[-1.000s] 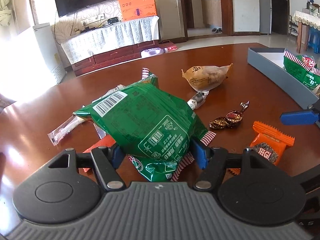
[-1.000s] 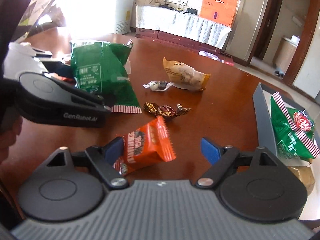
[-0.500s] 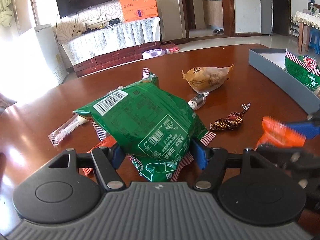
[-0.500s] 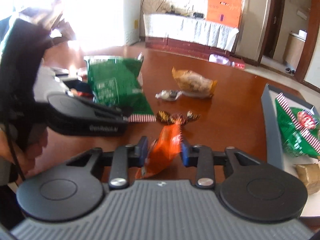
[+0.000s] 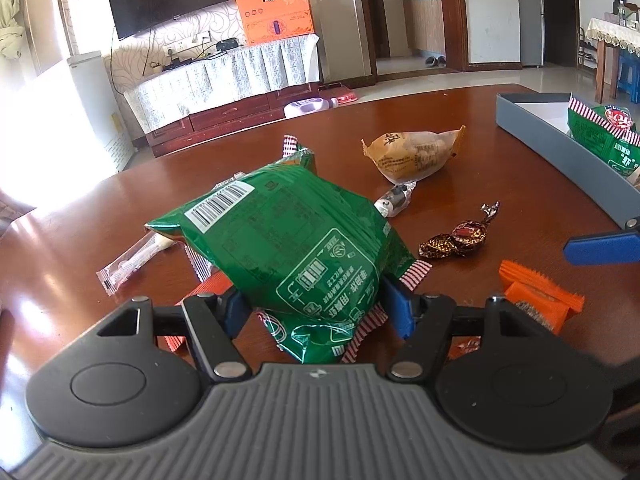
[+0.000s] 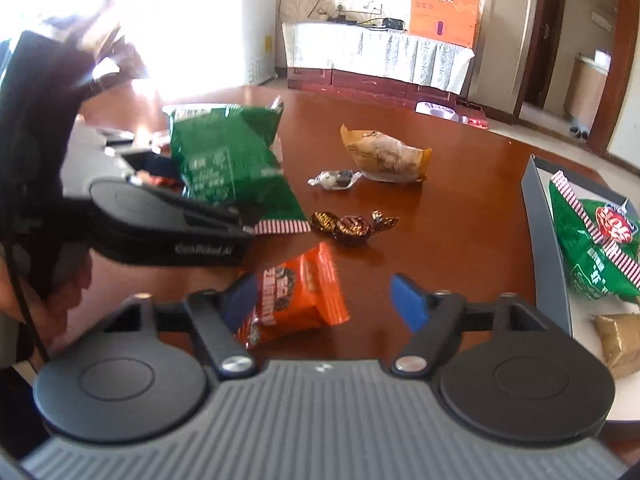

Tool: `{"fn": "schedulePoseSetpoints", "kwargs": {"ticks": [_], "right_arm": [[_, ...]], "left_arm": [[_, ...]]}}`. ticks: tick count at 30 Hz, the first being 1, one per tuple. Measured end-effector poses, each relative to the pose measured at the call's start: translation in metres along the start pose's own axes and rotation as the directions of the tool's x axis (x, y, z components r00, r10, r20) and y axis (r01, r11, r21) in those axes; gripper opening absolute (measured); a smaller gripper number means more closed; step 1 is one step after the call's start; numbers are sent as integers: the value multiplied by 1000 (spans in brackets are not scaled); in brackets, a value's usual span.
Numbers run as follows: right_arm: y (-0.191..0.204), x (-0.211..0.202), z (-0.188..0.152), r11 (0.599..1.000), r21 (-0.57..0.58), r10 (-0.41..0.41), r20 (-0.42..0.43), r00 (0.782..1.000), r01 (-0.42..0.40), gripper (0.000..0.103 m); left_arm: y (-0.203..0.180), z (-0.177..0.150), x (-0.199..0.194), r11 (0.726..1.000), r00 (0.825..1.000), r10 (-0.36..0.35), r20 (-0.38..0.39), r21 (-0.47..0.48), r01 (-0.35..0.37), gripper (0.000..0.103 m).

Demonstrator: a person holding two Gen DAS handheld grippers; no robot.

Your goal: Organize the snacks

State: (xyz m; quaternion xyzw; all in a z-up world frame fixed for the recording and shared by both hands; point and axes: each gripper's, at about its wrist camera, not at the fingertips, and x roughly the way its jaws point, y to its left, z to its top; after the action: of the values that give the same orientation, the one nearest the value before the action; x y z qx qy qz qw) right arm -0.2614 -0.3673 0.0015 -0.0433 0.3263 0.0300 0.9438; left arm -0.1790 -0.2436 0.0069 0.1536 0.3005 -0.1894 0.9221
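Observation:
My left gripper point(image 5: 316, 304) is shut on a large green snack bag point(image 5: 288, 248), which juts forward over the brown table point(image 5: 480, 152). The bag also shows in the right wrist view point(image 6: 228, 168). My right gripper point(image 6: 324, 300) is open; an orange snack packet point(image 6: 296, 296) lies on the table between its fingers, against the left one. The packet also shows in the left wrist view point(image 5: 536, 292), below a blue right fingertip point(image 5: 600, 246). A grey tray point(image 6: 540, 240) at the right holds another green bag point(image 6: 592, 240) and a tan packet point(image 6: 618, 340).
On the table lie a tan bread bag point(image 5: 412, 152), a small clear-wrapped candy point(image 5: 394, 200), brown foil candies point(image 5: 460, 236), a clear stick packet point(image 5: 132, 258) and red-striped wrappers point(image 5: 208, 284) under the green bag. The left gripper body point(image 6: 168, 224) is close at the right gripper's left.
My right gripper closed on the orange packet half a second ago and has now opened again; the packet lies on the table between its fingers. The left gripper keeps hold of the green bag.

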Motion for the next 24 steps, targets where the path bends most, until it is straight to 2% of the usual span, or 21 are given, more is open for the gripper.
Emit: {"fn": "schedulePoseSetpoints", "kwargs": {"ticks": [4, 7, 10, 12, 19, 24], "right_arm": [[11, 3, -1, 999, -43, 23, -2, 1000, -23, 76], [16, 11, -1, 998, -59, 29, -44, 999, -32, 73], [18, 9, 0, 998, -69, -6, -34, 999, 3, 44], [16, 7, 1, 998, -56, 5, -33, 999, -7, 38], [11, -1, 3, 999, -42, -1, -4, 1000, 1, 36], [1, -13, 7, 1000, -8, -8, 49, 999, 8, 35]], "left_arm": [[1, 0, 0, 1000, 1000, -4, -3, -2, 4, 73], [2, 0, 1, 1000, 1000, -6, -4, -1, 6, 73], [2, 0, 1, 1000, 1000, -9, -4, 1, 9, 73], [2, 0, 2, 1000, 1000, -9, -4, 1, 9, 73], [-2, 0, 1, 999, 1000, 21, 8, 24, -22, 72], [-7, 1, -1, 998, 999, 42, 23, 50, -43, 72]]}}
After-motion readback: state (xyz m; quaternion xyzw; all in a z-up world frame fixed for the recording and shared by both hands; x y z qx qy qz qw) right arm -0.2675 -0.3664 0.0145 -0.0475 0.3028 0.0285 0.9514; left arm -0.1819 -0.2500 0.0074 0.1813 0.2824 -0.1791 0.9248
